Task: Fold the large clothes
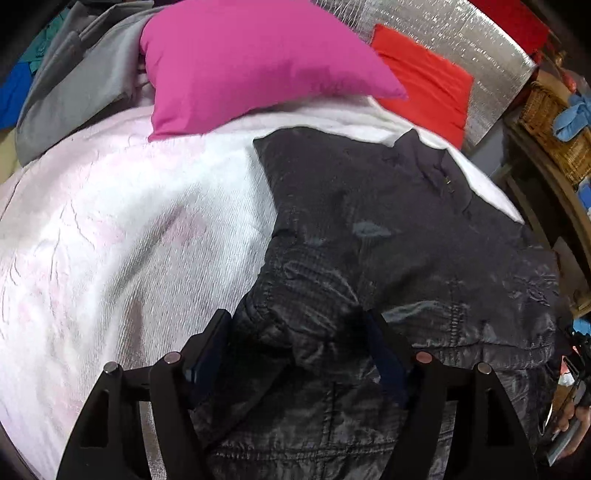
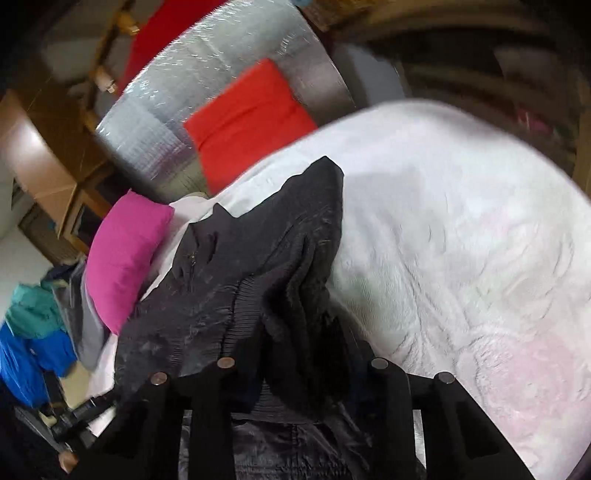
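**Ana:** Jacket (image 1: 399, 236) first, from the left wrist view: where does it lie?

**Ben:** It is a dark quilted one, spread over the right side of the bed (image 1: 122, 236), on the white cover, reaching to the bed's right edge. A pink cushion (image 1: 240, 62) and a red cushion (image 1: 424, 81) sit at the far end, against a silver padded panel (image 1: 461, 33). Grey clothes (image 1: 74, 85) are heaped at the far left corner.

**Ana:** And the left tool (image 1: 295, 350)?

**Ben:** Its jaws stand wide, with a bunched fold of the jacket between them. Whether the pads press on the cloth, I cannot tell.

**Ana:** Now the right wrist view.

**Ben:** The jacket (image 2: 229, 280) is gathered up in ridged folds that run from the right tool (image 2: 303, 354) toward the pink cushion (image 2: 125, 254). The red cushion (image 2: 247, 122) is beyond it. The white cover (image 2: 461, 240) fills the right side.

**Ana:** What of the tool's grip?

**Ben:** The jaws are narrowed around a thick wad of the dark cloth, which rises between the fingers; it has hold of the jacket. The picture is blurred.
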Demonstrator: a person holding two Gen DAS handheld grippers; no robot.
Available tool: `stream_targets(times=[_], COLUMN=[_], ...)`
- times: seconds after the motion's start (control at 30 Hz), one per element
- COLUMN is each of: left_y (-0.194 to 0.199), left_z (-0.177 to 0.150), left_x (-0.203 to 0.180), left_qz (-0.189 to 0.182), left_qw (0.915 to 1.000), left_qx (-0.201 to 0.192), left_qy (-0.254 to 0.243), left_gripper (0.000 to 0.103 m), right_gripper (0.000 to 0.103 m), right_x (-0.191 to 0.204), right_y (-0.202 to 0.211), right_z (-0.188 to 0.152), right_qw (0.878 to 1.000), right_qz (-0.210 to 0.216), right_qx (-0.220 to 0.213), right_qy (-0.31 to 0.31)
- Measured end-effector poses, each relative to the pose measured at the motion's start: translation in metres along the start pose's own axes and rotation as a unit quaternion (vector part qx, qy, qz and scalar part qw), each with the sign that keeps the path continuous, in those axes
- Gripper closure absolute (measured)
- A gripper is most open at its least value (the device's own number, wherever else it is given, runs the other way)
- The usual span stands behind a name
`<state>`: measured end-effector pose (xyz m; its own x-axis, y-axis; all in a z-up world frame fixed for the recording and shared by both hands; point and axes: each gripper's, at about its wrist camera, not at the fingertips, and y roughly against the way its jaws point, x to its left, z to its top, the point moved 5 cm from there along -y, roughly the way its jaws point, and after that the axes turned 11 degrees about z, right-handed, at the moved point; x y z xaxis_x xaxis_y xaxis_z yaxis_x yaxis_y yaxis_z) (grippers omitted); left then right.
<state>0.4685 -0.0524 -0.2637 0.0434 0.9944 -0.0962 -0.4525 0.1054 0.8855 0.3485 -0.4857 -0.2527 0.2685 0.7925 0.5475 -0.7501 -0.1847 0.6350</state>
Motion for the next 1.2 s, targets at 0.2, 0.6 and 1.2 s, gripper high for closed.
stream_targets(times=[0.2, 0.6, 1.2], left_y=[-0.004, 0.039, 0.021], left_z=[-0.001, 0.015, -0.042], left_x=[0.009, 0.027, -0.068], left_qz=[-0.017, -0.037, -0.086], left_qw=[0.9994, 0.9971, 0.9948], left_qx=[0.022, -0.036, 0.050], left_qy=[0.022, 0.056, -0.021], left_gripper=[0.027, 0.028, 0.025], right_gripper=[0.053, 0.037, 0.037], right_x=[-0.031, 0.001, 0.034], right_y=[-0.016, 0.053, -0.057], right_z=[-0.006, 0.005, -0.069], right_qw=[0.996, 0.996, 0.976], right_qz=[0.003, 0.070, 0.130], right_qx=[0.050, -0.020, 0.086], right_qy=[-0.079, -0.059, -0.154])
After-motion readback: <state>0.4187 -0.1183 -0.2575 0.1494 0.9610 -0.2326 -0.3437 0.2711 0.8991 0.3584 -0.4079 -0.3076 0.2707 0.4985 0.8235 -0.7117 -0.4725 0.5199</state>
